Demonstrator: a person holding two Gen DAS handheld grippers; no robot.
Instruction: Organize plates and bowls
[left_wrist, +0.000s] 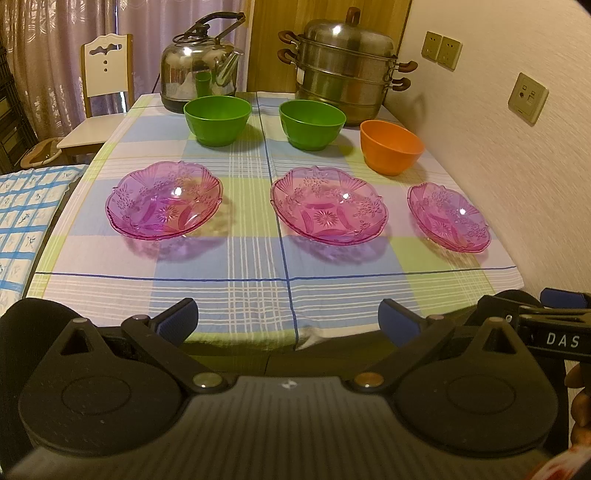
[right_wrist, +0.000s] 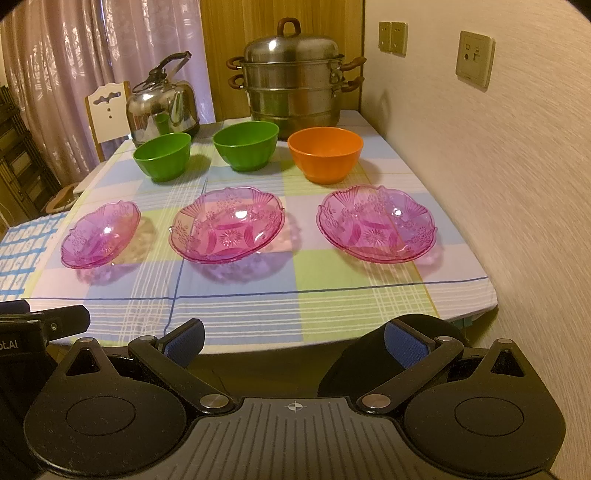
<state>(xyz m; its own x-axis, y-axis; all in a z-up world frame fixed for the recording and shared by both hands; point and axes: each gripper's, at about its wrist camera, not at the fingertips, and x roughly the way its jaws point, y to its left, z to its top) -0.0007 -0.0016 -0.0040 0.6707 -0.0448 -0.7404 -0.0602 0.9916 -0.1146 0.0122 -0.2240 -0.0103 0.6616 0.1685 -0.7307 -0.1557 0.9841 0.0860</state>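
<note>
While both claws, left gripper and right gripper, hang released short of table, I'd approach right plate low, pinch near rim, lift level.

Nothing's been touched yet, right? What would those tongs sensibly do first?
Probably reach the right tongs forward to the nearest pink plate by the wall. Both tongs are open and empty at the table's near edge, and the three plates and three bowls sit apart, unstacked.
</note>
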